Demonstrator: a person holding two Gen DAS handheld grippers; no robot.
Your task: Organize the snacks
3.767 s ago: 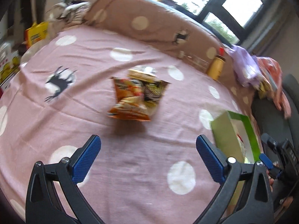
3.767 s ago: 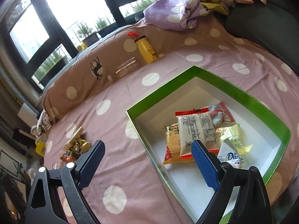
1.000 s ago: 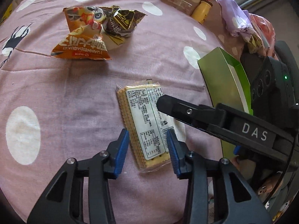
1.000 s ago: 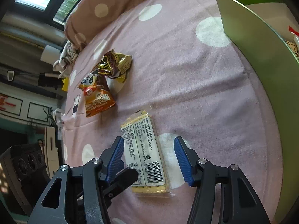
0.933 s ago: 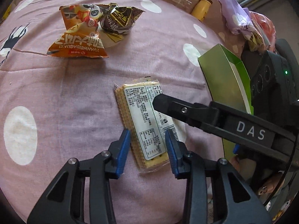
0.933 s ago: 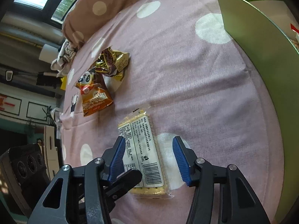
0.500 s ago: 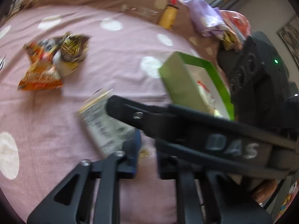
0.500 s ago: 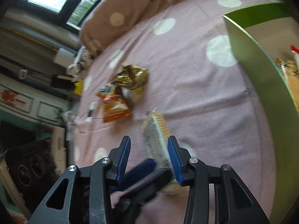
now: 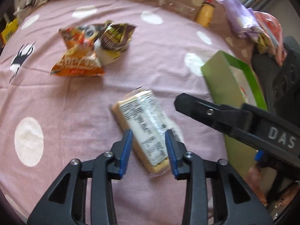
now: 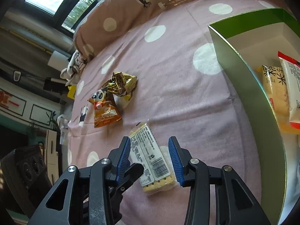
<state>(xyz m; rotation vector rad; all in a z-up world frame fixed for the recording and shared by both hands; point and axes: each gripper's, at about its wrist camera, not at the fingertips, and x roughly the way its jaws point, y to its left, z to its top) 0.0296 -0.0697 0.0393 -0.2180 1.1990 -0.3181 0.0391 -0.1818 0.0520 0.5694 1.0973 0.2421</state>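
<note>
Cracker packet [image 10: 150, 155] lies flat on the pink spotted bedspread [image 10: 178, 93], left of the green box [image 10: 249, 86]. Right gripper [image 10: 150, 161] is at its narrowest, pads at the packet's long edges; real contact unclear. Left gripper [image 9: 149, 150] straddles the near end, jaws opening. Let the left one clear, then lift level over the box wall.

Right tongs [image 10: 150, 159] clamp the cracker packet [image 10: 150, 159] beside green box [image 10: 249, 78]

Bare bedspread [image 10: 180, 86] between snack bags [image 10: 112, 97] and green box wall [image 10: 249, 78]
</note>
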